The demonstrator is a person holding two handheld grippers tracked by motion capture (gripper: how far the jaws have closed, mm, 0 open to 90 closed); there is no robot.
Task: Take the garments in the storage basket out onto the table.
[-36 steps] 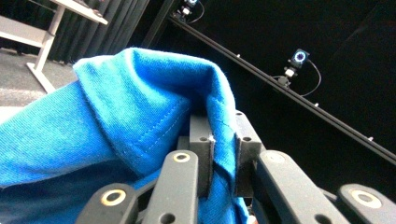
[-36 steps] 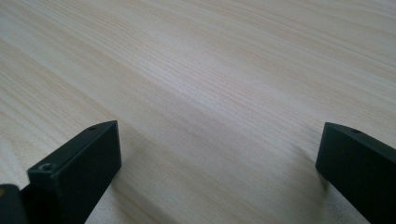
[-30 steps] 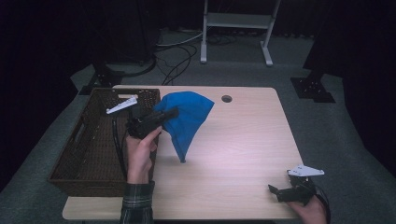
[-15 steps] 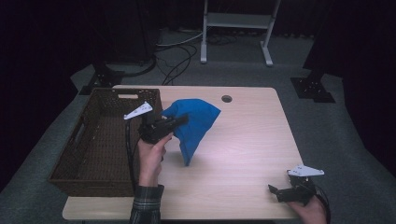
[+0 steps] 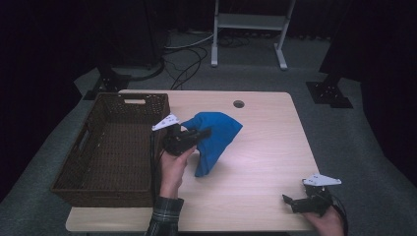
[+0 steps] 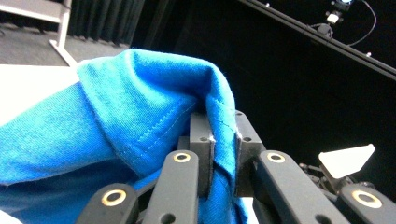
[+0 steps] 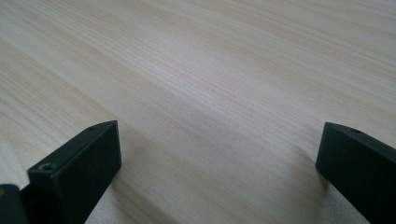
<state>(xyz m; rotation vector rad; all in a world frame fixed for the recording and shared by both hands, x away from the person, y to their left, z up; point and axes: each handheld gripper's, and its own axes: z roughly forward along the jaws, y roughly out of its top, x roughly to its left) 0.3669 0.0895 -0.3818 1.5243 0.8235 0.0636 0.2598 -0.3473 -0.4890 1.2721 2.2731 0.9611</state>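
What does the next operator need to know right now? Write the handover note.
Left hand-held gripper: shut on a fold of the blue cloth, which is lifted, its tail hanging to the table.
Right hand-held gripper: open, nothing between its jaws, low at the table's near right corner.
Wicker basket: at the table's left end.
Done: cloth picked up.
Left: probably setting it down, perhaps in the basket.

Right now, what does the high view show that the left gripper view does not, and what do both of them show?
High view alone: the brown wicker basket left of the cloth, the cable hole in the table, and the person's left hand.

Left gripper view alone: the cloth's stitched hem pinched between the left claw pads.

Both: the blue cloth held by the left claw, lifted off the table, and the right claw farther off.
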